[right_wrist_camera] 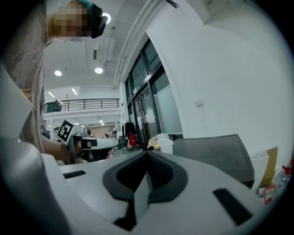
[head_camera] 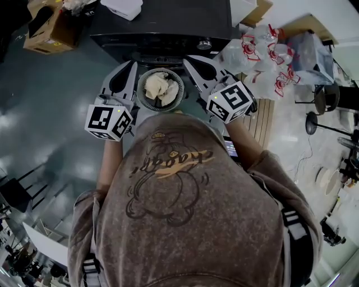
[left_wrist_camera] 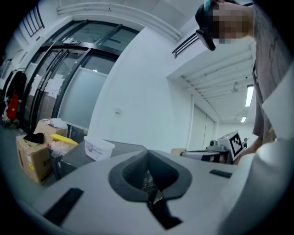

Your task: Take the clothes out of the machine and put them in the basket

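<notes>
Below the machine (head_camera: 168,19) in the head view, my own hooded top (head_camera: 185,213) fills the picture and hides everything under me. The machine is cut off by the top edge, and its front is squeezed to a thin strip where I cannot make out a door. On top of it, a white tub (head_camera: 124,8) is cut by that same edge, and its label is too small to read. So is the cardboard box (head_camera: 47,33) left of the machine. Right of the machine, the red print on the clear bags (head_camera: 255,53) is illegible. Something glints through the slit behind my left gripper's (left_wrist_camera: 148,151) closed tips, too small to tell.
</notes>
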The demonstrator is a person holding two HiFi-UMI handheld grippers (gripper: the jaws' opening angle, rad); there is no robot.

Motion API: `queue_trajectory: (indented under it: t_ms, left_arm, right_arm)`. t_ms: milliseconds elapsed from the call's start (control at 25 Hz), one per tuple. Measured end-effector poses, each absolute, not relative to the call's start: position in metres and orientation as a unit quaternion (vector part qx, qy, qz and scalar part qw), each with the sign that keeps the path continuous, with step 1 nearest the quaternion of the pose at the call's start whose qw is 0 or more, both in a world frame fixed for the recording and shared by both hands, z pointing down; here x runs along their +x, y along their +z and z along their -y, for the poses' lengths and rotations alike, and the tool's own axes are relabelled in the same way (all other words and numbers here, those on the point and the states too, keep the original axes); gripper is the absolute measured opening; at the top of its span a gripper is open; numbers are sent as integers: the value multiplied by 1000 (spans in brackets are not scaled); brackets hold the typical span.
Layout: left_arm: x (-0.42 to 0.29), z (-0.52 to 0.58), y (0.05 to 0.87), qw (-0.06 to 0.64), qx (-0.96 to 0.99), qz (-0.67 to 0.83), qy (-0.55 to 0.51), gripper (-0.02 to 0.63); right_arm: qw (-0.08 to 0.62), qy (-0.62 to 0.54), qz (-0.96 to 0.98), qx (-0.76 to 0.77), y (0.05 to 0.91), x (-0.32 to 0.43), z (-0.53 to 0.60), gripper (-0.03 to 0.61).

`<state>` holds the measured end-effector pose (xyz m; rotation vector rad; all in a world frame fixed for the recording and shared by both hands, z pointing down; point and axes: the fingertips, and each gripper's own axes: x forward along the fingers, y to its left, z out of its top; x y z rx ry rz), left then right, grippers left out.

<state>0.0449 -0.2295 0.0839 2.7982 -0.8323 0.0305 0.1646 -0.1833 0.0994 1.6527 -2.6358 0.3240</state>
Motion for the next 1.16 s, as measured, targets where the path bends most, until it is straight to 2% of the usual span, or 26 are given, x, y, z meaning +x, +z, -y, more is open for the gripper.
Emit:
queue_trajectory:
  t_ms: [600,1160]
  left_arm:
    - [41,222,86,105,950,294,26,3]
    - [46,220,93,129,944,303,24,3]
  right_arm:
    - [11,106,843,528,101,165,180,-3]
    - [15,105,847,521,100,180,178,-3]
